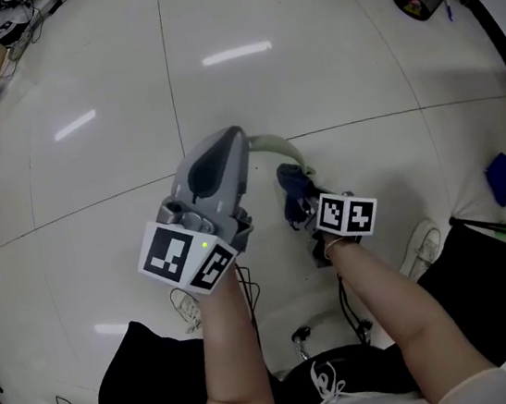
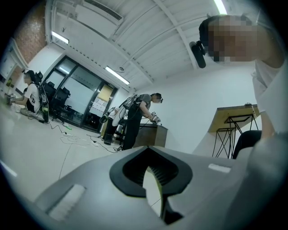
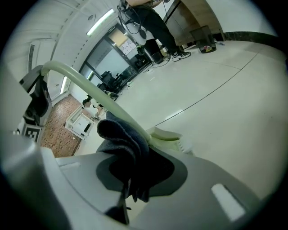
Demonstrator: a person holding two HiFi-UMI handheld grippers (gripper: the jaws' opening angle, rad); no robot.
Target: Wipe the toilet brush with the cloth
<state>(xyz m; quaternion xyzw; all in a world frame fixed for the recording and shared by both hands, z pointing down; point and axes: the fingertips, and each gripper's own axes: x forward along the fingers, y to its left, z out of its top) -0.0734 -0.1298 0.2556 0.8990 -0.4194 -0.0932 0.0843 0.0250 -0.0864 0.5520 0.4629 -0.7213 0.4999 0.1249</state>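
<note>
The left gripper (image 1: 230, 153) is clenched on the pale green handle of the toilet brush (image 1: 275, 147), and the handle bends away toward 3 o'clock above the white tiled floor (image 1: 326, 55). The right gripper (image 1: 312, 205) grasps a dark blue cloth (image 1: 292, 187), bunched between its closed jaws. The cloth lies against the handle just beside the brush head (image 3: 167, 136), at about 4 o'clock from the left gripper's tip. Each gripper carries a cube (image 1: 346, 214); the print on it is black-and-white square patterns.
</note>
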